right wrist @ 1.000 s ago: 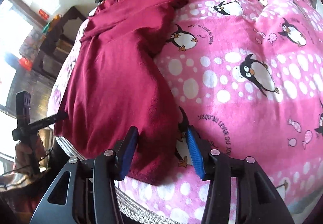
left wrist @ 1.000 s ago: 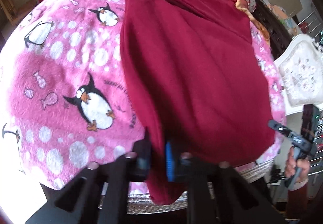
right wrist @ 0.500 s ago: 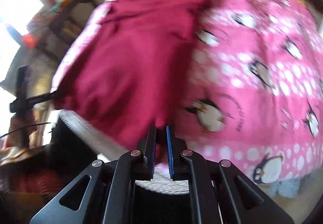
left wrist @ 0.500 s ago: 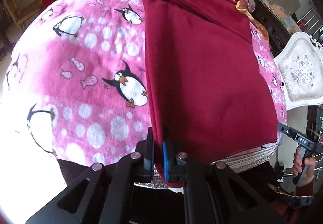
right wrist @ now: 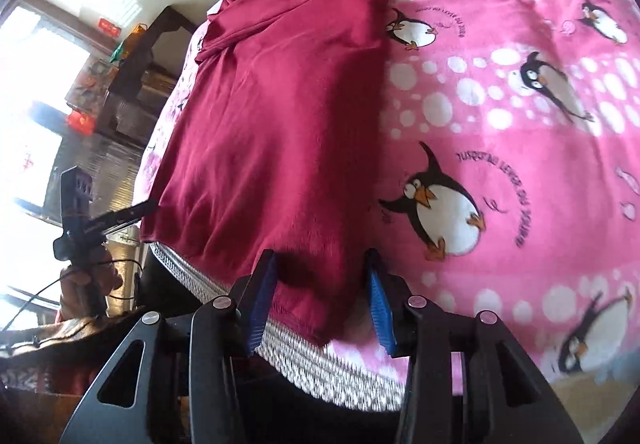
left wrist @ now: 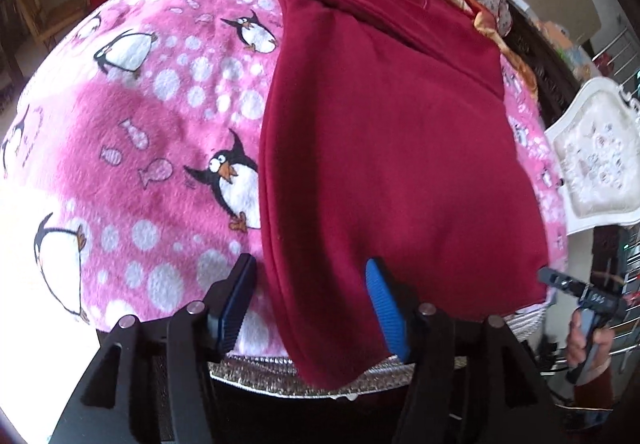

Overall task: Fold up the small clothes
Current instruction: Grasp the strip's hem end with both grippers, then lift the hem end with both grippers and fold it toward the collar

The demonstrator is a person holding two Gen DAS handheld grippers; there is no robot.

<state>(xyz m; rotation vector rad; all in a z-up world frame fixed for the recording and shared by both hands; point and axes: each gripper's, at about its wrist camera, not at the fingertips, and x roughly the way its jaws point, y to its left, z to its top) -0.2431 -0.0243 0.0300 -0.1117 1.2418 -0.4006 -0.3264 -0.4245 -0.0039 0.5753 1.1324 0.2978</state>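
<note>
Pink penguin blanket covers the whole work surface, with a woven mat edge peeking out at the near rim and a cluttered room beyond. Starting on the left: the left gripper has its jaws spread wide, blue pads either side of the near-left corner of the maroon garment, nothing pinched. That corner droops over the near edge between the pads. Moving across, the garment runs long and narrow straight away from both grippers, its long axis pointing toward the far side, where a folded-over band lies across the top. Over on the right, the right gripper is open too, straddling the near-right hem corner, pads beside the cloth but not squeezing it. So each gripper sits at its own near corner, equally close, and the far end lies dead ahead. My read: the next fold would carry the near hem forward along that long axis, and it calls for both corners caught evenly or the edge goes skew.
</note>
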